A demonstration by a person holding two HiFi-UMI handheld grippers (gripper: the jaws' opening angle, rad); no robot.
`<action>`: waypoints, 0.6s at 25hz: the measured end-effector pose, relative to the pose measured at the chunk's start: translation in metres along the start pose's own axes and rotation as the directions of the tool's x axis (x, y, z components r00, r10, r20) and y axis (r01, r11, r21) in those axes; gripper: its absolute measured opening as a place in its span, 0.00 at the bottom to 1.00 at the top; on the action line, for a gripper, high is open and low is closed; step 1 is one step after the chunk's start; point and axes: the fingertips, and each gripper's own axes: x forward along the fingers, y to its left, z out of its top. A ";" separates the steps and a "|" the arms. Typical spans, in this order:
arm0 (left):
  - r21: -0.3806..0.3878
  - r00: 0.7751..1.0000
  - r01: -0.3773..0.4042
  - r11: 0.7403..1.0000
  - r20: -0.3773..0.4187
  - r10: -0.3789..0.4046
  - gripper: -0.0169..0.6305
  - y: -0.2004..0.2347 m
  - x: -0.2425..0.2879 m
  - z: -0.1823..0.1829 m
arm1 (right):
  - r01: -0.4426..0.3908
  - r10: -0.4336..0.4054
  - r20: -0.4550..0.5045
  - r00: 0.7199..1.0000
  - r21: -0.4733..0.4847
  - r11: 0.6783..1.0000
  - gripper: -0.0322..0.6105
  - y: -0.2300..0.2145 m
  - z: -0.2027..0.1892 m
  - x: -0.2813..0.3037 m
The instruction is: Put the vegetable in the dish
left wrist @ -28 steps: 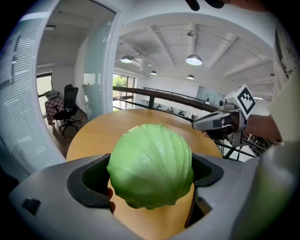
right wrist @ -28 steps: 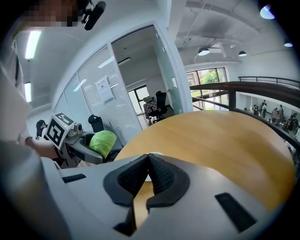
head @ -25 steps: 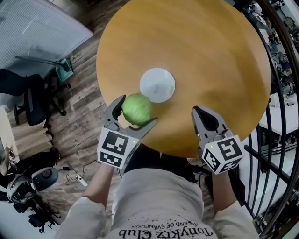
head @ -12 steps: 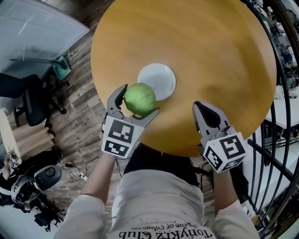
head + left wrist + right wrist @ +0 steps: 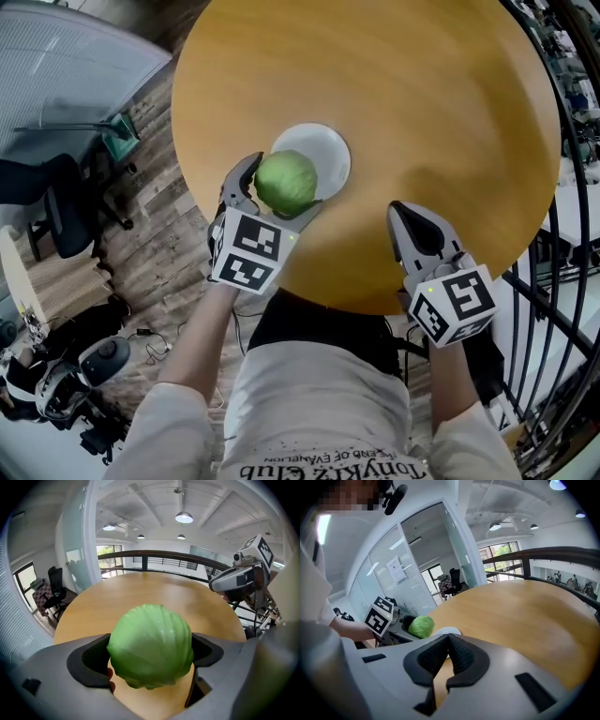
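Note:
A round green cabbage [image 5: 286, 182] is clamped in my left gripper [image 5: 277, 190], held in the air over the near left edge of the white dish [image 5: 330, 155] on the round wooden table [image 5: 422, 103]. The left gripper view shows the cabbage [image 5: 151, 645] filling the space between both jaws. My right gripper [image 5: 404, 217] stays over the table's near edge, right of the dish, jaws together and empty. From the right gripper view the cabbage [image 5: 421, 626] hangs just above the dish [image 5: 446, 631].
A black office chair [image 5: 56, 192] stands on the wood floor left of the table. A dark railing [image 5: 562, 234] curves along the right side. Cables and gear lie on the floor at lower left.
My left gripper has carried the cabbage up and to the right, from beside the dish to over its near left edge. The right gripper has barely moved.

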 end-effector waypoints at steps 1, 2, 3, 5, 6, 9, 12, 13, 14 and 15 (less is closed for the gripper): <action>0.002 1.000 0.001 1.000 -0.010 -0.001 0.80 0.002 0.004 -0.001 | 0.001 -0.001 -0.001 1.000 0.003 1.000 0.08 -0.001 0.000 0.002; 0.005 1.000 0.002 1.000 -0.018 -0.002 0.80 0.003 0.007 -0.002 | 0.004 -0.004 -0.003 1.000 0.007 1.000 0.08 -0.002 0.001 0.003; 0.010 1.000 0.002 1.000 -0.025 -0.002 0.80 0.005 0.012 -0.002 | 0.005 -0.005 -0.004 1.000 0.010 1.000 0.07 -0.004 0.001 0.005; 0.019 0.999 0.006 1.000 -0.038 -0.006 0.80 0.006 0.019 -0.002 | 0.007 -0.007 -0.004 1.000 0.016 1.000 0.07 -0.007 0.001 0.007; 0.023 0.999 0.009 1.000 -0.043 -0.008 0.80 0.007 0.022 -0.002 | 0.007 -0.007 -0.003 1.000 0.019 1.000 0.08 -0.007 0.001 0.008; 0.051 0.998 0.015 0.999 -0.062 -0.012 0.80 0.007 0.029 -0.004 | 0.010 -0.010 0.001 1.000 0.028 1.000 0.07 -0.008 -0.001 0.009; 0.099 0.996 0.021 0.995 -0.087 -0.013 0.80 0.005 0.037 -0.006 | 0.018 -0.018 0.001 1.000 0.038 0.999 0.08 -0.012 -0.004 0.007; 0.112 0.995 0.023 0.993 -0.094 -0.012 0.80 0.004 0.039 -0.006 | 0.020 -0.020 0.003 1.000 0.042 0.999 0.07 -0.013 -0.005 0.006; 0.126 0.995 0.023 0.992 -0.101 -0.010 0.80 0.003 0.042 -0.006 | 0.022 -0.022 0.004 1.000 0.045 0.999 0.07 -0.015 -0.006 0.005; 0.140 0.994 0.022 0.990 -0.107 -0.007 0.80 0.001 0.044 -0.006 | 0.024 -0.024 0.005 1.000 0.049 0.998 0.07 -0.016 -0.007 0.003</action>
